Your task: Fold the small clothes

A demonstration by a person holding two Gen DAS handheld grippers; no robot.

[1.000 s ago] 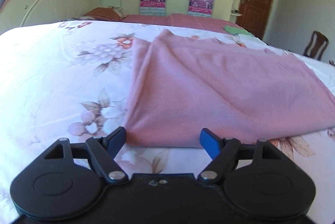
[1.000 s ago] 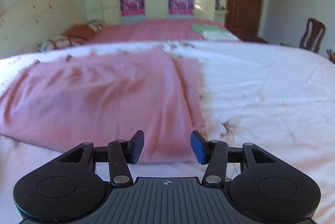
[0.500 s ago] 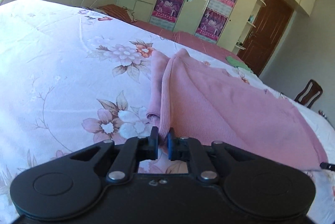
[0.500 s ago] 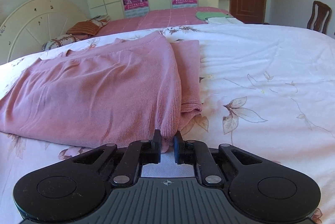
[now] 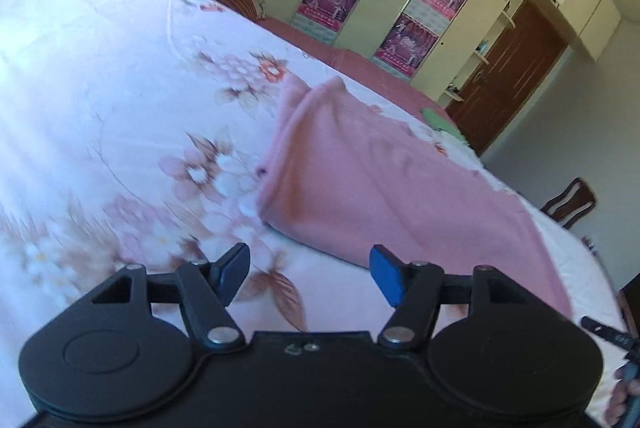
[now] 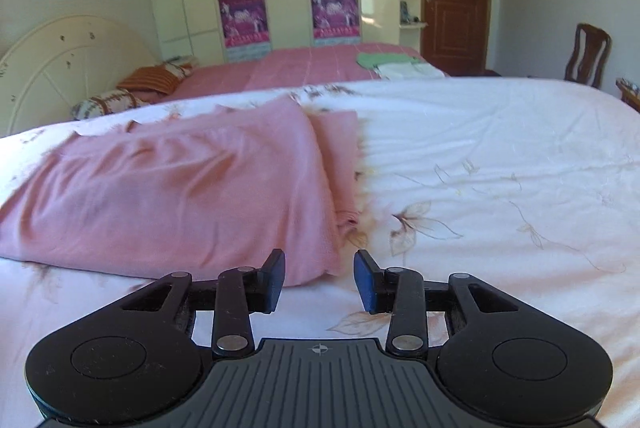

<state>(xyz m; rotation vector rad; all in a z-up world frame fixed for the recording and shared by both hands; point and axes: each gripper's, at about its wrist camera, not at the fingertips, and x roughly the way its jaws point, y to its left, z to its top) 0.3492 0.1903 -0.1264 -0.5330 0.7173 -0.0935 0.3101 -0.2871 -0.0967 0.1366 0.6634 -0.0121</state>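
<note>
Now both tools hang over the bed (image 6: 500, 148), their jaws opening with nothing between them. Ahead of the left tool (image 5: 310, 270) lies the folded pink garment (image 5: 360, 180) on the floral sheet — its near corner just beyond the blue fingertips (image 5: 386, 278), not touching. From the right tool (image 6: 319, 280) the same pink garment (image 6: 180, 196) spreads leftward — its near right corner just ahead of the gap.

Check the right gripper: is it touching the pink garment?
Apart. In the right wrist view, the right gripper has opening jaws with nothing clamped; the pink garment lies on the bedspread just beyond its fingertips.
</note>
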